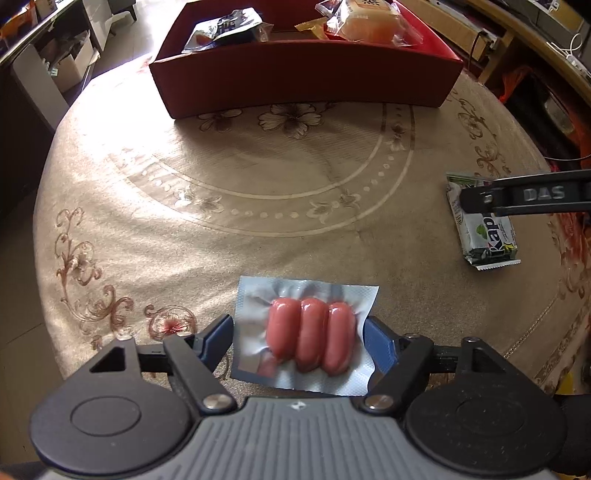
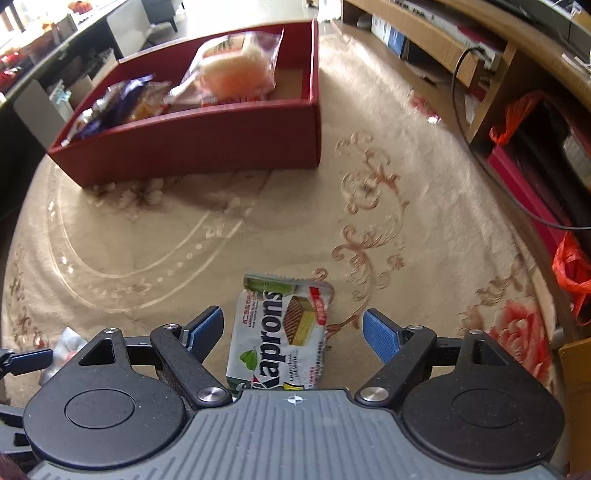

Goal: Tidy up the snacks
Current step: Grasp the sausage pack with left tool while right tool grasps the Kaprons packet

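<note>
A clear vacuum pack of three pink sausages (image 1: 308, 339) lies on the tablecloth between the blue pads of my left gripper (image 1: 300, 326). Both pads meet the pack's side edges, and the right edge bends against its pad. A white and green Kaprons wafer pack (image 2: 280, 332) lies flat between the fingers of my right gripper (image 2: 293, 328), which stands open with a gap on each side. In the left wrist view the wafer pack (image 1: 484, 236) sits at the far right under a black finger of the right gripper (image 1: 480, 199). The red box (image 1: 306, 81) (image 2: 192, 147) stands at the back.
The box holds a blue packet (image 1: 225, 29) and a wrapped yellow cake (image 2: 236, 70) among other snacks. A beige floral cloth (image 1: 258, 184) covers the round table. Wooden shelves (image 2: 480, 59) and orange bags (image 2: 517, 118) lie beyond the table's right edge.
</note>
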Motion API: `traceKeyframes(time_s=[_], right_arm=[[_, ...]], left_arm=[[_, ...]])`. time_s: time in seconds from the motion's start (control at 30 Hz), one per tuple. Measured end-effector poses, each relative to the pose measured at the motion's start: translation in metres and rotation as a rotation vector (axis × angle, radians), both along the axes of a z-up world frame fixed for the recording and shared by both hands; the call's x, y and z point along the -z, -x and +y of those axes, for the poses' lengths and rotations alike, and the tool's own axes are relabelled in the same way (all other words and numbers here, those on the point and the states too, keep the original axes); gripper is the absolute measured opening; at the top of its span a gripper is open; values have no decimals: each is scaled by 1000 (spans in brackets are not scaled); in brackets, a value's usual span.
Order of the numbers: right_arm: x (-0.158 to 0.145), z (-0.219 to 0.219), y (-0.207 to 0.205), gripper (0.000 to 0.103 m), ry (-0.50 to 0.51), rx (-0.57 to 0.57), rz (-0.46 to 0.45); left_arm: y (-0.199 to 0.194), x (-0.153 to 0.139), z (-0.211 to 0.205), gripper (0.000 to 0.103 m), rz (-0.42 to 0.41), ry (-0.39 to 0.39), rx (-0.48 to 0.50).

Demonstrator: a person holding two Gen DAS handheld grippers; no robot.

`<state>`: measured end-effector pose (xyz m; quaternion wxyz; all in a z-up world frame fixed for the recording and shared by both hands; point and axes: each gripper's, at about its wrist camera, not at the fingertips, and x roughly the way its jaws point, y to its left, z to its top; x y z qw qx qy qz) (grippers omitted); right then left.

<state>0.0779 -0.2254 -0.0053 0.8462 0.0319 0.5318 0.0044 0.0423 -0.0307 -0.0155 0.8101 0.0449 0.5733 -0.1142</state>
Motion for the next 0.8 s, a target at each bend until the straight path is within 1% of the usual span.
traceKeyframes(time_s=[0.1,0.17,0.2,0.23,0.27,0.3,0.43,0.5,0.67,0.8], right_arm=[[10,8,-8,87,5,-9,25],[17,16,-12,87,47,-23,36],[19,23,-12,85,87,-38,29],[18,27,-11,82,111,-54,18],[17,29,-10,69,105,-68,11],[14,30,-9,65,91,-70,3],[14,28,-2,64,103,-93,-1],[12,26,4,64,86,-96,-2],[-5,28,17,64,68,-109,-44],[-6,38,28,64,67,-135,-53]], left_arm=[[1,-3,0,69,-9,9,4],[0,-5,1,68,-16,10,1],[0,-6,2,68,-16,10,2],[0,-5,3,68,-14,12,1],[-1,-6,3,68,-13,14,0],[-1,-6,3,68,-13,15,2],[1,-10,4,67,-20,16,1],[1,-12,6,67,-22,24,-6],[0,-16,8,67,-36,26,-17],[-3,-13,10,67,-35,15,-38]])
